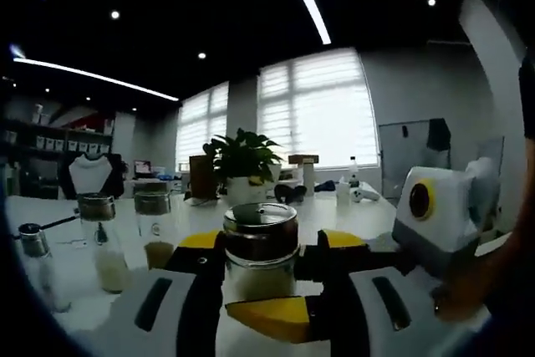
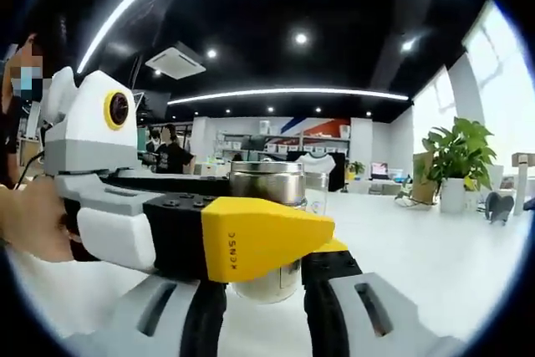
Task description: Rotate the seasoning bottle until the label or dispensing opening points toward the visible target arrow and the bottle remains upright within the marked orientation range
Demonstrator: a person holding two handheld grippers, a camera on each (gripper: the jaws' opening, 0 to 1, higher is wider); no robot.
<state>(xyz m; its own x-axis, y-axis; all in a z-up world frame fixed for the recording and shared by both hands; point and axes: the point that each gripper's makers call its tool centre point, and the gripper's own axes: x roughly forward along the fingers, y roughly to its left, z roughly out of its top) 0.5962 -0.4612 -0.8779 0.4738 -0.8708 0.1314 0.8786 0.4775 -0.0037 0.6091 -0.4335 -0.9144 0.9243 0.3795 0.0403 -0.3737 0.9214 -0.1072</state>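
The seasoning bottle (image 1: 261,236), clear glass with a shiny metal lid, stands upright on the white table (image 1: 75,290). My left gripper (image 1: 272,242) is shut on it, one yellow-tipped jaw on each side. The right gripper (image 1: 284,290) reaches in from the right, crosswise, with one yellow finger (image 1: 272,319) low across the bottle's front. In the right gripper view the bottle (image 2: 267,183) sits between my right gripper's (image 2: 272,269) black jaws. The left gripper (image 2: 276,206) comes in from the left there, and its yellow finger (image 2: 259,240) covers the bottle's middle.
Two glass shakers (image 1: 102,244) (image 1: 154,225) and a small one (image 1: 35,267) stand left of the bottle. A potted plant (image 1: 242,160) (image 2: 458,156) is further back. A person's hand (image 2: 29,219) holds the left gripper. People (image 2: 171,156) stand far off.
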